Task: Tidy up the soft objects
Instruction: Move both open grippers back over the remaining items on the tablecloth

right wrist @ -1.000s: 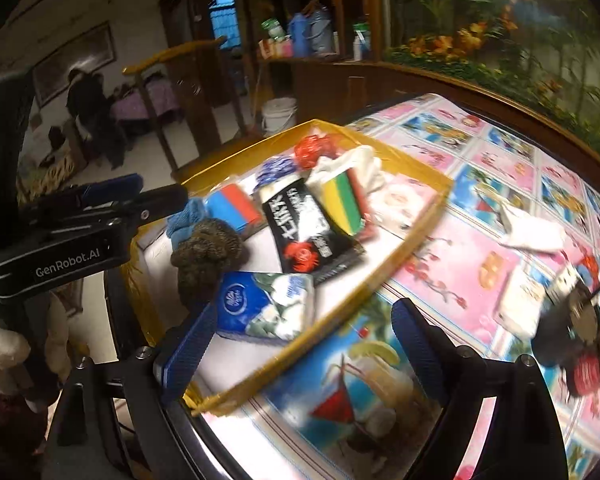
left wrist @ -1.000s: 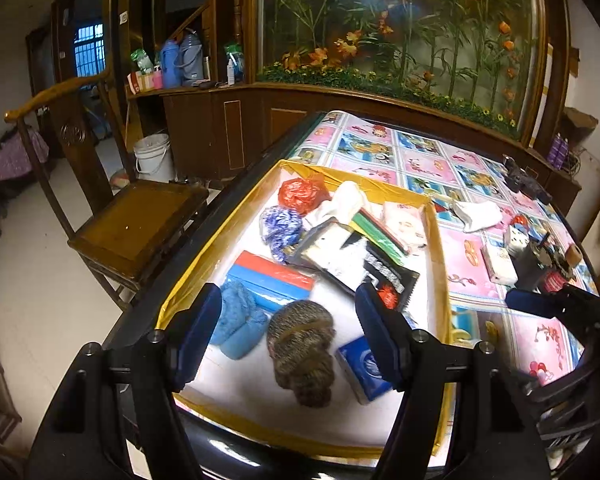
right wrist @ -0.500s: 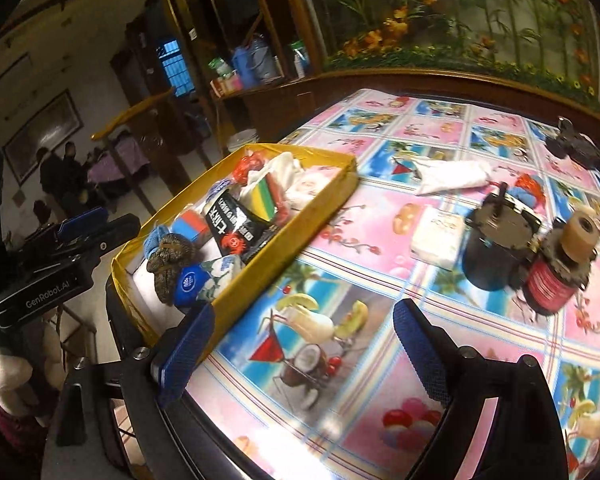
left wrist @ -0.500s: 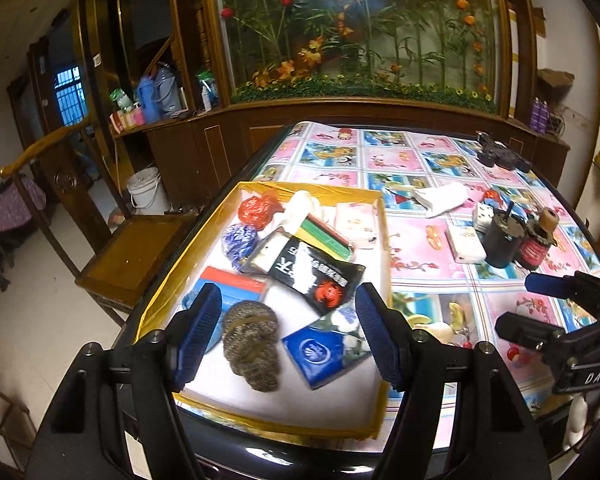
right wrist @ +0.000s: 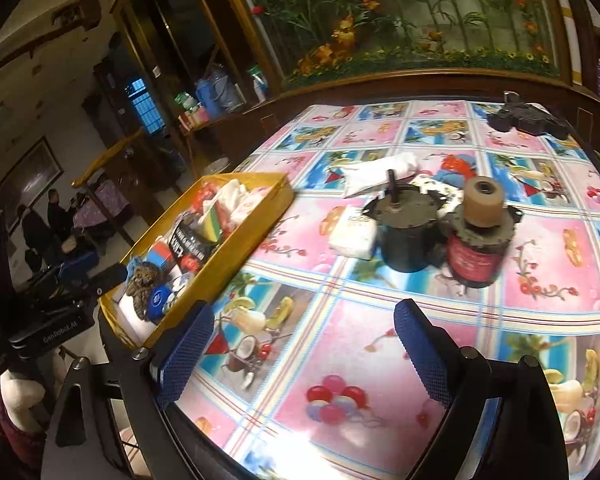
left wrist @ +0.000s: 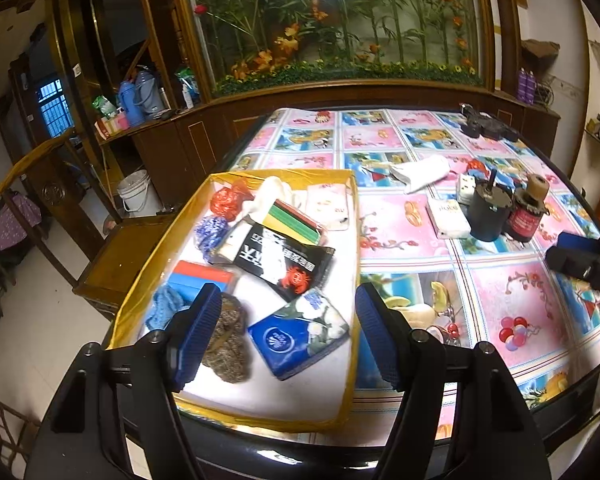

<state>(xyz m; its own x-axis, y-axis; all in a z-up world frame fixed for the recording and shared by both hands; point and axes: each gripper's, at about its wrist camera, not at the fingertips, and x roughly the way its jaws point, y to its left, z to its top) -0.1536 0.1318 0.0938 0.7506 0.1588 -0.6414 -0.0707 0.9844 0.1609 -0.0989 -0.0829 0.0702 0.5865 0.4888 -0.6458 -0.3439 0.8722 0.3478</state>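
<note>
A yellow tray (left wrist: 354, 236) on the table's left side holds several soft things: a blue tissue pack (left wrist: 296, 334), a brown knitted piece (left wrist: 226, 344), a light blue cloth (left wrist: 162, 308), a black packet (left wrist: 284, 260), a striped sponge (left wrist: 296, 220) and a red bag (left wrist: 226, 200). My left gripper (left wrist: 288, 332) is open and empty, above the tray's near end. My right gripper (right wrist: 304, 354) is open and empty over the tablecloth, right of the tray (right wrist: 256, 232). A white tissue pack (right wrist: 352, 234) and a white cloth (right wrist: 376, 170) lie on the table.
Two dark motor-like cylinders (right wrist: 404, 232) (right wrist: 478, 244) stand mid-table by the white pack. Black gear (right wrist: 528, 118) lies at the far right. A wooden chair (left wrist: 112, 248) stands left of the table. The tablecloth (right wrist: 340, 360) has a fruit pattern.
Both grippers have swung right and pulled back from the tray. The right gripper now faces the table's middle and the cylinders. Both stay open and empty.
</note>
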